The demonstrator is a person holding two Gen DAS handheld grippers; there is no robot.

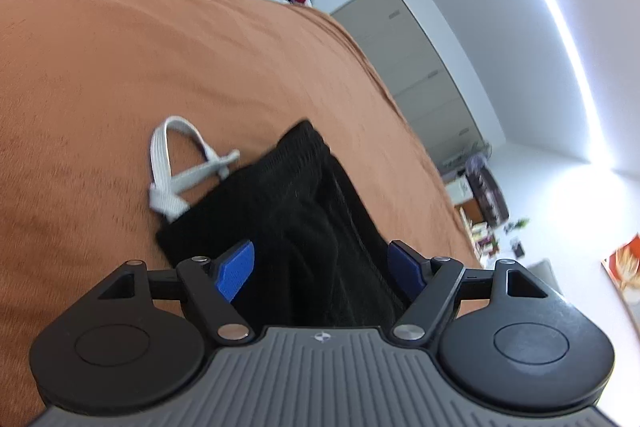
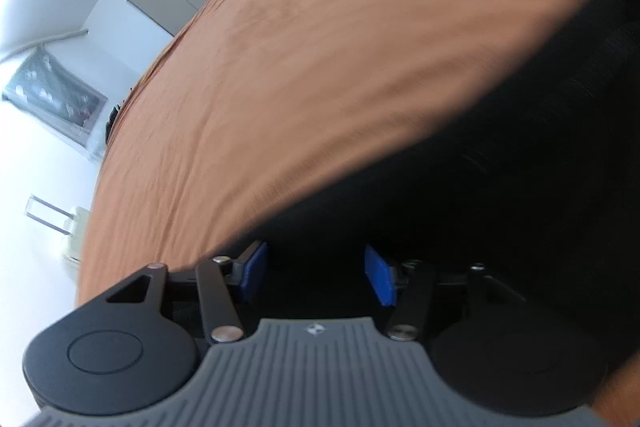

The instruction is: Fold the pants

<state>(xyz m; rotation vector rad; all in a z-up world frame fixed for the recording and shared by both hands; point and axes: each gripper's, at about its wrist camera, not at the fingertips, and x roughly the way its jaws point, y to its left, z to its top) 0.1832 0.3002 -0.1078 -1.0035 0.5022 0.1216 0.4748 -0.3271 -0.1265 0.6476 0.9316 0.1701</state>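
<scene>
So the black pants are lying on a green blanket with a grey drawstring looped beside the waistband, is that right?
Not quite: the blanket is orange-brown, not green, as the left wrist view shows. The rest holds: the black pants lie on it, with the grey drawstring looped beside the waistband.

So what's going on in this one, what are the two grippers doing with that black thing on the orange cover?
A person is folding black pants on an orange bedspread, one gripper in each hand. The left gripper stands wide open over the bundled pants, gripping nothing; the grey drawstring lies loose beside them. The right gripper, blurred, hovers over the dark fabric with a clear gap between its pads and no cloth visibly pinched.
</scene>
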